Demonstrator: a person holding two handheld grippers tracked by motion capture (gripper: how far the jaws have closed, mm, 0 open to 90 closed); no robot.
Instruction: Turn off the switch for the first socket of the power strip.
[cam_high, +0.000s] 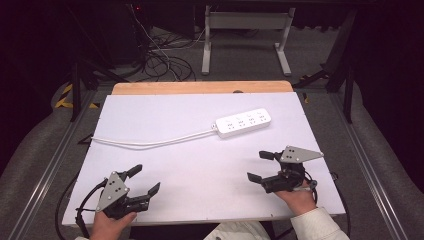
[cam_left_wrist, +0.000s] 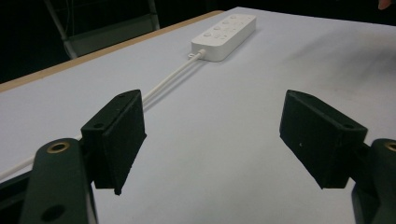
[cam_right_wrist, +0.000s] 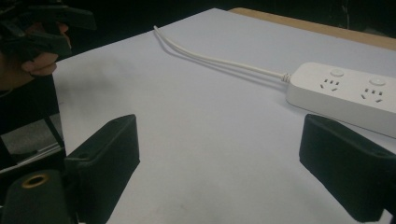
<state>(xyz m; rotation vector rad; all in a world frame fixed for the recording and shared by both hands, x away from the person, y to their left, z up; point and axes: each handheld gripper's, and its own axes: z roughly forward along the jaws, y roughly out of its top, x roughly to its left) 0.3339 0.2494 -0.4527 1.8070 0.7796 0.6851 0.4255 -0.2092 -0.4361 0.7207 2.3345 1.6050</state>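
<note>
Holding my left tongs and right tongs wide open and empty, both well short of the power strip lying on the white surface, I judge nothing begun; reaching it comes next.

A power strip is laid on the table toward the far edge, right of centre. Its cord is run leftward to the left edge. The left gripper is held over the near-left corner, the right gripper apparently near the near-right corner.
</note>
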